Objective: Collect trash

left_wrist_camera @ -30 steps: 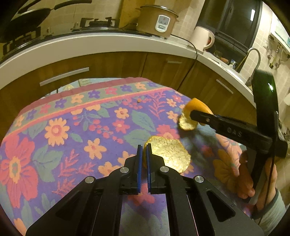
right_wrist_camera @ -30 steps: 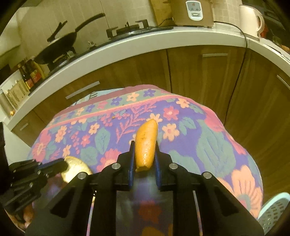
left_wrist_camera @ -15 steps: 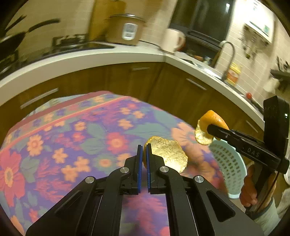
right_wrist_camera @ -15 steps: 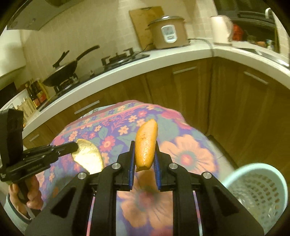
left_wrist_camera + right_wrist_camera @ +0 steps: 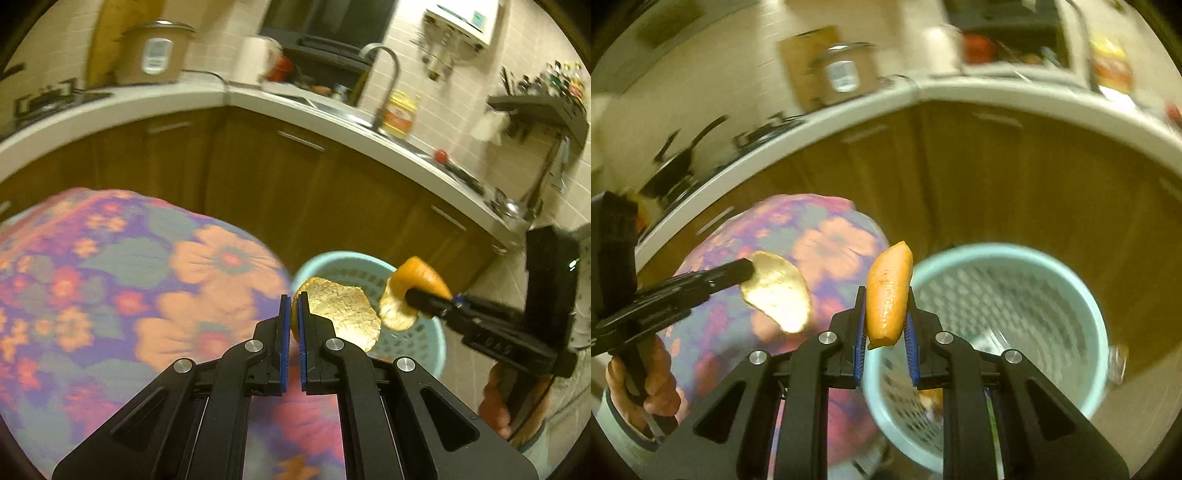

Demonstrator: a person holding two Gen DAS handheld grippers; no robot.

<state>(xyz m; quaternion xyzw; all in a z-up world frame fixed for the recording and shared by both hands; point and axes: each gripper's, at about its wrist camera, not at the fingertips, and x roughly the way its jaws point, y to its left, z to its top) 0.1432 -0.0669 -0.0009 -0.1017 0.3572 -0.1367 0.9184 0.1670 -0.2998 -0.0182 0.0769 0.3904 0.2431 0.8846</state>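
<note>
My left gripper (image 5: pixel 291 306) is clamped on the edge of a flat piece of orange peel (image 5: pixel 343 314), pale pith side up, at the centre of the left wrist view. The peel hangs in the air in front of the rim of a pale blue mesh basket (image 5: pixel 428 347), which stands on the floor just beside the flowered tablecloth (image 5: pixel 129 288) filling the lower left of the frame. My right gripper (image 5: pixel 884 314) is closed on a curved piece of orange peel (image 5: pixel 888 291) that stands upright between the blue pads, at the centre of the right wrist view. Behind it, in the lower right, the basket opens wide, with some trash lying at its bottom. Wooden cabinets (image 5: pixel 332 192) run across the background.
</note>
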